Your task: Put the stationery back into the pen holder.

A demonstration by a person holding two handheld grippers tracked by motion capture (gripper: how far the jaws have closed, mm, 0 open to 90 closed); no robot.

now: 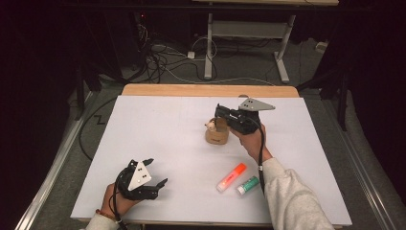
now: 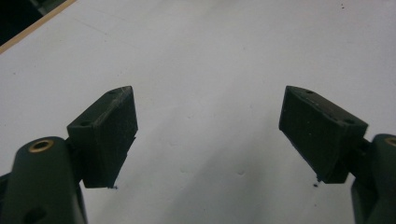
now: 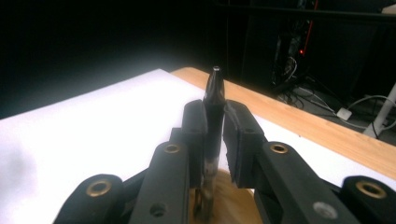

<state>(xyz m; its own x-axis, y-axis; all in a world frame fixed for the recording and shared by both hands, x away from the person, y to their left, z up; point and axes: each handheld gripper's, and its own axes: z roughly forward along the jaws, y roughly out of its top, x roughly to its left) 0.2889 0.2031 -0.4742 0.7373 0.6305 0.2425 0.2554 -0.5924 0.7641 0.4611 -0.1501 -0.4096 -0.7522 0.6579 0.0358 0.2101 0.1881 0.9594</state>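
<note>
In the right gripper view my right gripper point(image 3: 215, 126) is shut on a dark pen point(image 3: 214, 93) that stands upright, tip up, between the pads. The pen's lower end reaches down into a wooden holder point(image 3: 229, 200). From the high view the right gripper point(image 1: 220, 113) hovers right over this small wooden holder point(image 1: 216, 135) near the table's middle, and a small pale item point(image 1: 209, 126) sticks out of the holder. My left gripper point(image 1: 157, 171) rests at the front left with its jaws wide apart. Its own view shows the left gripper point(image 2: 208, 130) open over bare white surface.
An orange highlighter point(image 1: 231, 177) and a green-and-white marker point(image 1: 248, 185) lie side by side at the front right, near the right forearm. The white mat point(image 1: 167, 124) covers the table, with a wooden strip point(image 1: 191, 90) at the far edge. Cables and a desk frame lie on the floor beyond.
</note>
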